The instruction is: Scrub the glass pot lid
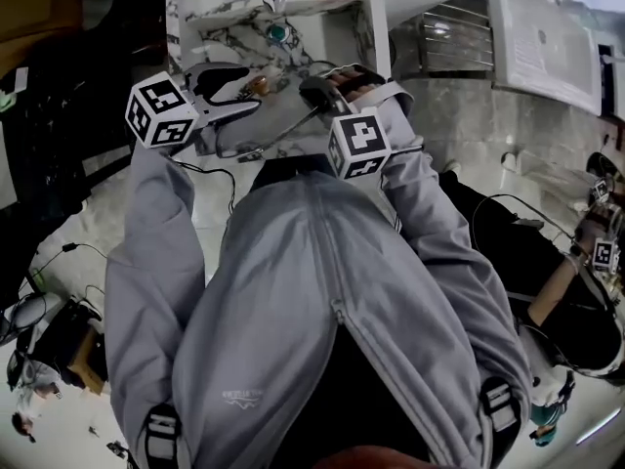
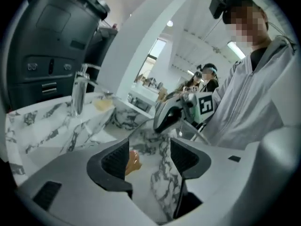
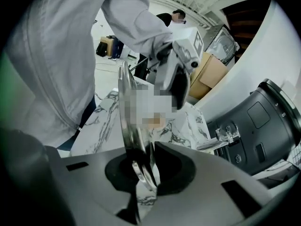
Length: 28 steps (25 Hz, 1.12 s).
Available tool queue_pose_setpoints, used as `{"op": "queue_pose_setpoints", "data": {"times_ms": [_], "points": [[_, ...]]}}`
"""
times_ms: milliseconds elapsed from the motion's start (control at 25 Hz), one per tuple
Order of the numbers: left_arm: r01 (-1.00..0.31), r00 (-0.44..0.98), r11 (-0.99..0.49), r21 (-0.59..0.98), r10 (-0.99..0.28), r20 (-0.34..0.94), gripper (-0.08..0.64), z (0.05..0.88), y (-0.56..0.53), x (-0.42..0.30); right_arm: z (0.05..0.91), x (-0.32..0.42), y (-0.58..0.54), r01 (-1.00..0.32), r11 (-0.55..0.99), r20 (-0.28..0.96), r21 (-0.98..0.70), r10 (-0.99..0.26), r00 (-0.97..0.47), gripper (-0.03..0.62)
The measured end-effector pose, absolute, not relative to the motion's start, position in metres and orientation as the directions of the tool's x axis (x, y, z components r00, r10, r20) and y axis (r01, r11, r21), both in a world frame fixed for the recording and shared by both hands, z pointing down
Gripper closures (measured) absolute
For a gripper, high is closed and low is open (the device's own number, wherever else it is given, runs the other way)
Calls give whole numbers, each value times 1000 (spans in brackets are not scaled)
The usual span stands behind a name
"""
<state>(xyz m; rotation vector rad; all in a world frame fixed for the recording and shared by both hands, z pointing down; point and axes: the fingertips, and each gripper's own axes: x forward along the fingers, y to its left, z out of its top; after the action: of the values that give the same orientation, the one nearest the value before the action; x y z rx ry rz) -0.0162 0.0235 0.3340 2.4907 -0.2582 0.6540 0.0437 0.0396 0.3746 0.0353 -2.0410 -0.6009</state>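
Note:
The glass pot lid (image 3: 128, 108) stands on edge over the marble counter, its metal rim clamped between the jaws of my right gripper (image 3: 141, 166), which is shut on it. In the head view the lid (image 1: 283, 133) shows as a thin slanted rim below the right gripper (image 1: 317, 94). My left gripper (image 2: 149, 157) is open, with only marble counter showing between its jaws, and it faces the lid from close by. A small orange thing (image 2: 133, 161) lies on the counter just beyond its left jaw. In the head view the left gripper (image 1: 239, 91) is left of the lid.
A chrome faucet (image 2: 79, 93) and a yellowish sponge (image 2: 102, 102) are at the marble sink (image 1: 220, 8) behind. A black appliance (image 3: 263, 121) stands on the counter. Another person (image 1: 586, 281) with grippers is at the right. Cables lie on the floor at the left.

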Motion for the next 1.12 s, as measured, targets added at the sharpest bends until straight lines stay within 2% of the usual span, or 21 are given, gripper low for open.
{"op": "queue_pose_setpoints", "data": {"times_ms": [80,200,400,640,880,1120], "points": [[-295,817,-806,513,65,573,273,366,20,-17,375,46,39,212,880,808,425,-262,-528,545],[-248,781,-759,602,211,587,244,396,17,-12,374,50,36,202,886,807,417,-259,-530,545],[-104,694,-791,603,377,614,238,425,15,-8,379,56,38,211,886,804,414,-248,-540,545],[89,640,-717,692,573,512,238,438,23,7,388,66,42,215,894,801,393,-219,-557,540],[182,645,-648,740,647,408,261,438,28,18,395,76,44,186,910,794,370,-206,-572,512],[176,667,-692,700,607,432,307,433,26,18,391,78,40,124,930,766,345,-203,-610,511]]}}
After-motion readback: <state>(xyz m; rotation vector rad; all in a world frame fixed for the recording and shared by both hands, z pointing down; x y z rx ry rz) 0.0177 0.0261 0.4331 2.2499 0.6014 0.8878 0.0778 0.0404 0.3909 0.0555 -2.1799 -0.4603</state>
